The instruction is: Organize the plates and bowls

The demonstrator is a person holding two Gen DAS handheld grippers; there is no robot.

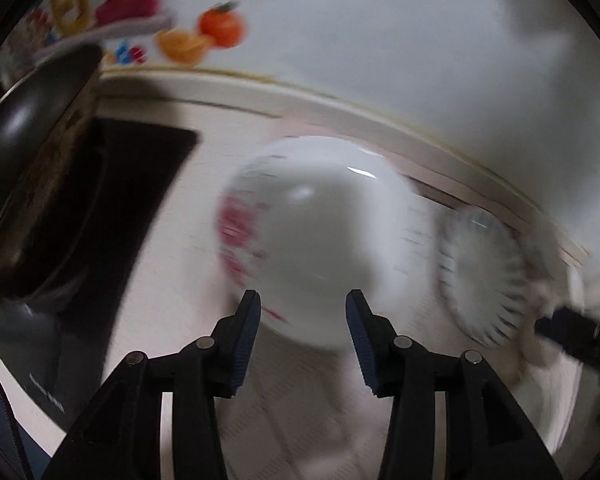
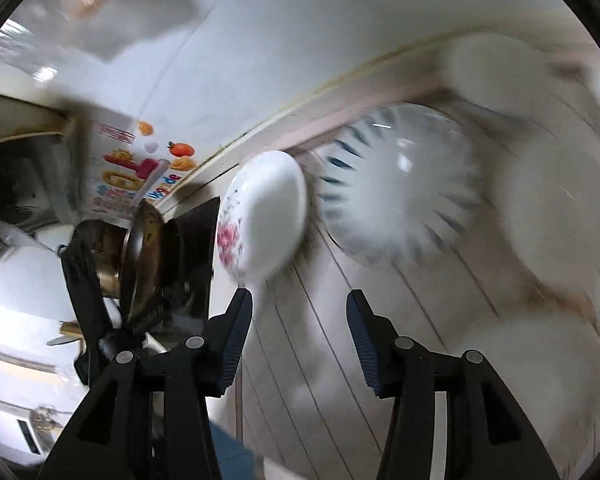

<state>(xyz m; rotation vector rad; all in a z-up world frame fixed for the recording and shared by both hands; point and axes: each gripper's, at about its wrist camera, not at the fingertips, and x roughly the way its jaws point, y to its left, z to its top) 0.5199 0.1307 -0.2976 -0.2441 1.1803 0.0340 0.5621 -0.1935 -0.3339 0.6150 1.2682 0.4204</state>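
Bowl (image 1: 316, 240), white, pink floral rim, writing unreadable, ribbed plate (image 1: 484, 276) at 3 o'clock, left gripper (image 1: 303, 308) and right gripper (image 2: 300, 308) parted, empty.

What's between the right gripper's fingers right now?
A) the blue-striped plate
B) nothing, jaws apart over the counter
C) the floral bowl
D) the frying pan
B: the right gripper has its jaws apart with only the white counter showing between them; the floral bowl and the blue-striped plate sit beyond the fingertips, untouched.
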